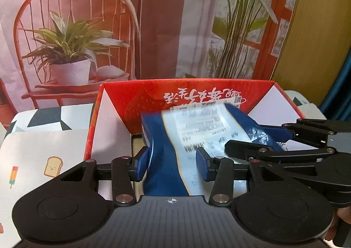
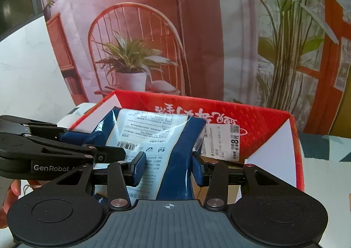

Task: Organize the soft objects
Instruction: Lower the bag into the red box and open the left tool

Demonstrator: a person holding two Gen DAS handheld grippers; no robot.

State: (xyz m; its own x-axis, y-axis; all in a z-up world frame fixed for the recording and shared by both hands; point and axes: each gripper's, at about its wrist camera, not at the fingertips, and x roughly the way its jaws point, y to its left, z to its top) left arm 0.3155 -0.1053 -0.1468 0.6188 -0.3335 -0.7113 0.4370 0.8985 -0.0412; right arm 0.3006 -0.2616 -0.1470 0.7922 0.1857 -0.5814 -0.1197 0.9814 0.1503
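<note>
Both grippers, left [image 1: 172, 163] and right [image 2: 166, 168], clamped on blue packet [image 1: 162, 160] over red box [image 1: 131, 94].

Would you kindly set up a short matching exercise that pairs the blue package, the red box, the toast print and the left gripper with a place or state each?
Things:
1. blue package
2. red box
3. toast print
4. left gripper

Descriptions:
a. on the pale cloth beside the box
b. open-topped, white inside walls
c. held over the box by both grippers
d. pads pressed on the package's near end

Pairs: 1-c, 2-b, 3-a, 4-d
</note>
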